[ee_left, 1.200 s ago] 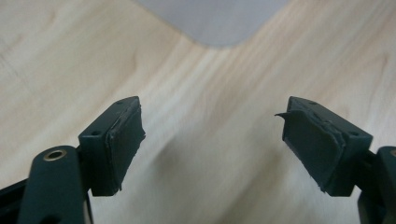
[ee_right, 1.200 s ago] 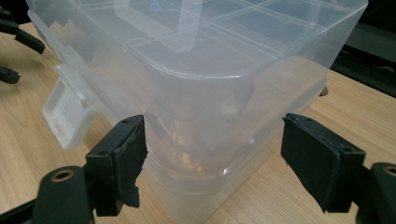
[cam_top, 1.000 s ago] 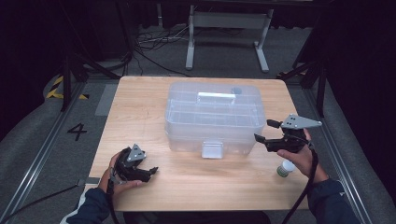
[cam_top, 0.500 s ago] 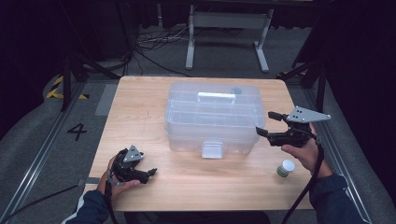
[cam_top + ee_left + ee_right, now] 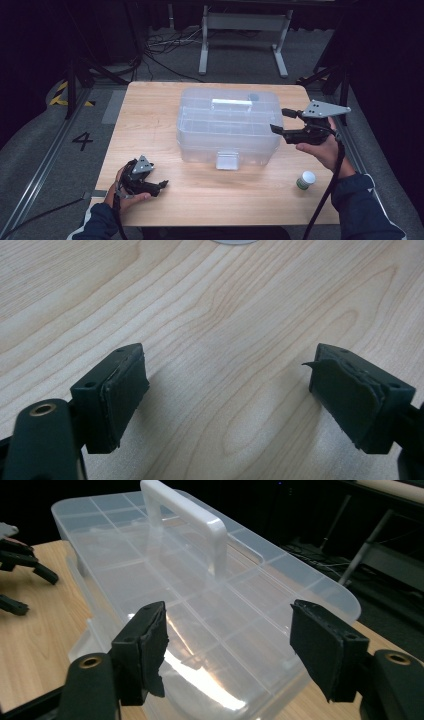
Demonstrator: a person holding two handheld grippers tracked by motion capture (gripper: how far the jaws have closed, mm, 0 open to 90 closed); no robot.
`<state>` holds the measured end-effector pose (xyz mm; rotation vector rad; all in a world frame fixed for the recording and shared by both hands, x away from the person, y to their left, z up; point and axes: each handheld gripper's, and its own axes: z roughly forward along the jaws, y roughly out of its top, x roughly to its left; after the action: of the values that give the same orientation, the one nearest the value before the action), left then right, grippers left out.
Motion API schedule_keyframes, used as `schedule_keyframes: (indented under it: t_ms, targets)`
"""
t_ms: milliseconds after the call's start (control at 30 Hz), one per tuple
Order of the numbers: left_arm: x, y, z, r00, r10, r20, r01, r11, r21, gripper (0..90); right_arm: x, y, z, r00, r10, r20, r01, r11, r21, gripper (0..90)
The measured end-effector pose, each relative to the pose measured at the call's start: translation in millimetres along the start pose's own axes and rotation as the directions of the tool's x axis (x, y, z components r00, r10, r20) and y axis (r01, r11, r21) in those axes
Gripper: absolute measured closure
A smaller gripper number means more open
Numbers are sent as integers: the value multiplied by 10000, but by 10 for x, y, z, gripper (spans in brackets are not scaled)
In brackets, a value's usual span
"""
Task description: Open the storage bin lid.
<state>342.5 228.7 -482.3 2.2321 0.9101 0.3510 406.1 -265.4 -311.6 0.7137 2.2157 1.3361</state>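
Clear plastic box (image 5: 227, 127), lengthwise left-right

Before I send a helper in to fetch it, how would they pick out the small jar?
Start at the wooden table with the big clear box in its middle. Look toward the near right corner, in front of the box and apart from it: the jar stands there, upright. It is far smaller than the box, with a white cap.
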Motion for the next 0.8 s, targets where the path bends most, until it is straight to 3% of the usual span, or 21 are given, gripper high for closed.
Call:
schedule_keyframes:
  t_ms: [533, 800]
  targets:
    - [-1, 5, 4, 10000, 44, -28, -44, 10000, -9, 156, -14, 366, 409, 9958, -813, -425, 841, 9941, 691, 430]
    - [3, 12, 11, 10000, 29, 23, -29, 10000, -2, 154, -32, 446, 549, 9929, -1051, -552, 1098, 9900, 890, 477]
